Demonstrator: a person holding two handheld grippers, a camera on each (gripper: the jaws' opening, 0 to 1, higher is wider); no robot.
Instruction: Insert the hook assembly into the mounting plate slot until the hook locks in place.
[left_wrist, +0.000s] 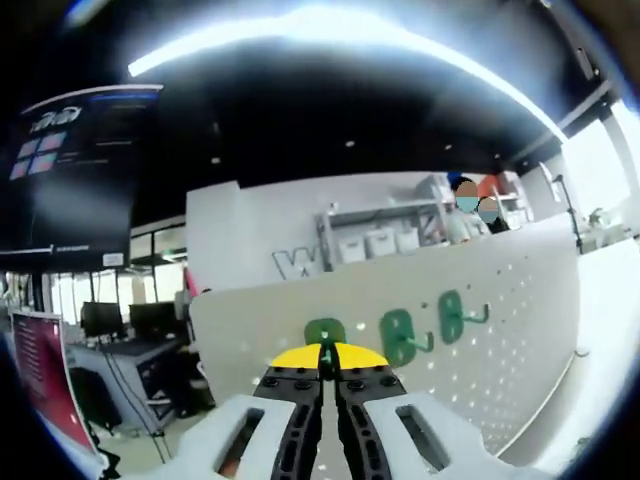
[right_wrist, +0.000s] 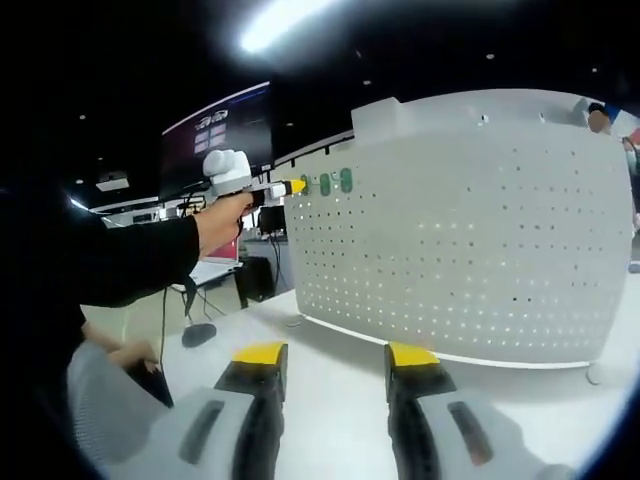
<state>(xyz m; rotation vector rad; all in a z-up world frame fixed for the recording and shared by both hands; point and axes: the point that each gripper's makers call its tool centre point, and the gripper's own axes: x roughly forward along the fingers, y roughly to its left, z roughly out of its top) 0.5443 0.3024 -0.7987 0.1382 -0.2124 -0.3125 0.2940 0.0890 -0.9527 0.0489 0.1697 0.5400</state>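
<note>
Left tongs: my left gripper (left_wrist: 322, 372) has its jaws pressed together on a green hook (left_wrist: 324, 333), yellow tips right at the pegboard face. In the right gripper view the same tool (right_wrist: 262, 190) sits at the board's upper left, held by my left hand (right_wrist: 222, 222).
Right tongs: my right gripper (right_wrist: 336, 358) is released, jaws wide apart, nothing between them, low over the white table (right_wrist: 340, 345).
Pegboard: white perforated mounting plate (right_wrist: 470, 230), upright on the table, curved by the fisheye. Its face slants away to the right in the left gripper view (left_wrist: 500, 300).
Held hook, position: directly ahead of my left jaw tips, just above the yellow pads, against or at the board. Can't tell if it's seated in a slot.
Held hook, axis: only the rounded green backplate shows, long axis roughly up-down in the left gripper view. The jaws hide the prong, so its direction is unclear.
Other hooks: two more green hooks on the board to the right, nearer one (left_wrist: 399, 335) and farther one (left_wrist: 453, 314). Backplates upright on the board, prongs sticking out to the right in that view, tips turned up.
Right view of hooks: small green ovals (right_wrist: 335, 182) in a row just right of the left tool's tip, well away from my right jaws.
</note>
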